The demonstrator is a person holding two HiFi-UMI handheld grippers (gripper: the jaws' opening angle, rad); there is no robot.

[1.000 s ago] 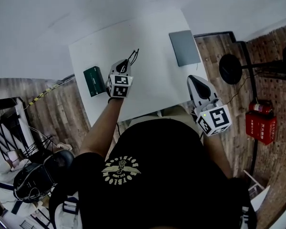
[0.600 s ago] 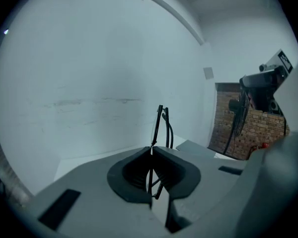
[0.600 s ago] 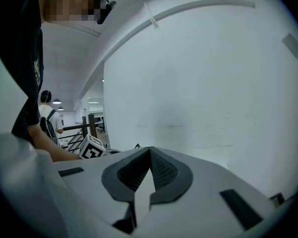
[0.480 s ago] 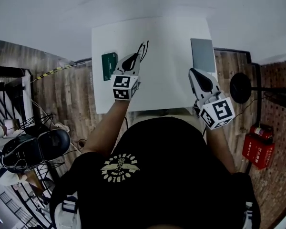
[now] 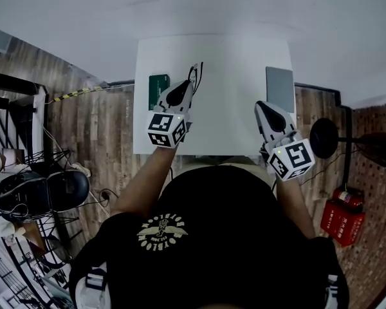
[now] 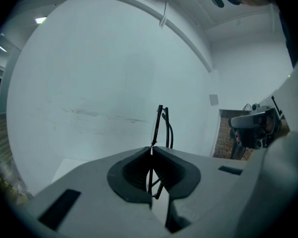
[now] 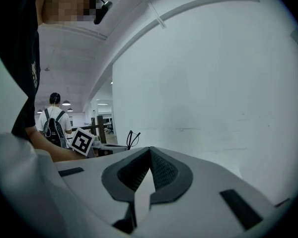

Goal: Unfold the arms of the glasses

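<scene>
Thin black-framed glasses (image 6: 161, 128) stick up out of my left gripper (image 6: 150, 150), whose jaws are shut on them; the arms look folded against the frame. In the head view the left gripper (image 5: 192, 76) hovers over the white table (image 5: 231, 108) with the glasses (image 5: 195, 73) at its tip. My right gripper (image 5: 260, 106) hangs at the table's right front edge, and in its own view my right gripper (image 7: 149, 149) is shut with nothing between the pads. From there the glasses (image 7: 132, 139) show small at the left.
A dark green box (image 5: 158, 85) lies on the table left of the left gripper. A grey flat case (image 5: 280, 89) lies at the table's right edge. A stand with a round black base (image 5: 324, 137) is on the wooden floor to the right. A white wall faces both grippers.
The left gripper has risen off the table with the glasses in its jaws and rolled somewhat. The right gripper has drifted a little toward the table. The head camera's framing has shifted.
</scene>
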